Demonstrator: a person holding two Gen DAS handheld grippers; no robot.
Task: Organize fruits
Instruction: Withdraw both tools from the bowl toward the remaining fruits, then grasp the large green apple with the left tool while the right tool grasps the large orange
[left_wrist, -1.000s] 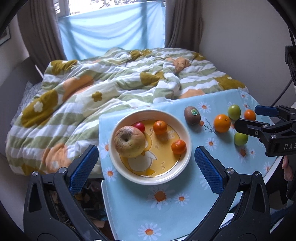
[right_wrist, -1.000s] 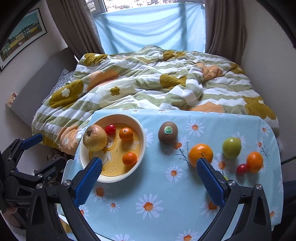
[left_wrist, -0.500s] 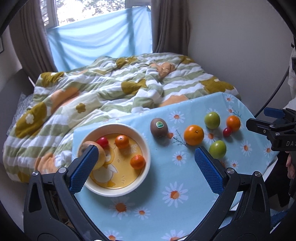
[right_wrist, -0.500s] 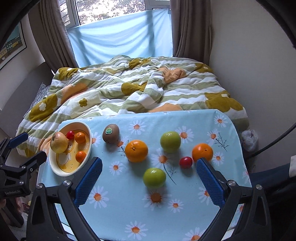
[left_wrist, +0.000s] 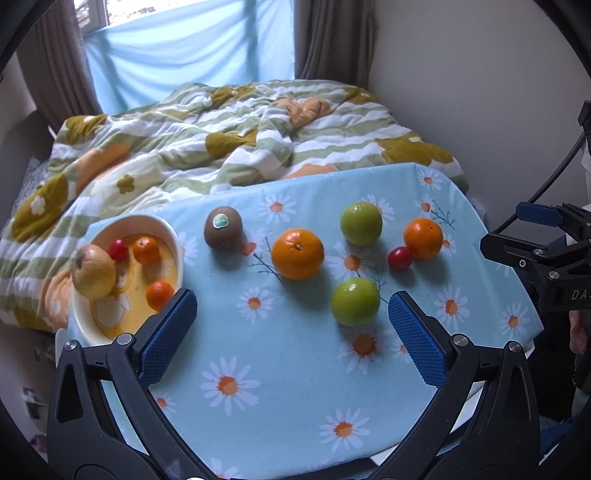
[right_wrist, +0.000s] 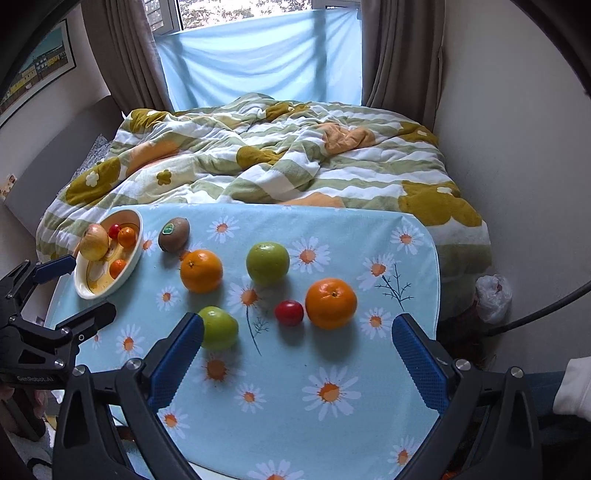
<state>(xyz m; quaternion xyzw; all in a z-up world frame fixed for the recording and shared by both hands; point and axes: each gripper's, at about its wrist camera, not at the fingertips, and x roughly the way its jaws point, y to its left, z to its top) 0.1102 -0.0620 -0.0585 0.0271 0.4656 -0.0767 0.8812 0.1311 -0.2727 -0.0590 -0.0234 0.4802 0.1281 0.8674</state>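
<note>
Both claws, the left claw (left_wrist: 291, 332) and the right claw (right_wrist: 297, 354), are wide open and hold nothing. Six fruits lie loose on the counter (right_wrist: 332, 424); the bowl (right_wrist: 135, 254) stands at its left end. I think the small red fruit (right_wrist: 289, 312), touching the orange (right_wrist: 331, 303), needs a centred, gentle grip.

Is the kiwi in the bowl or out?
Out: the kiwi sits on the tablecloth beside the bowl, not touching it.
</note>
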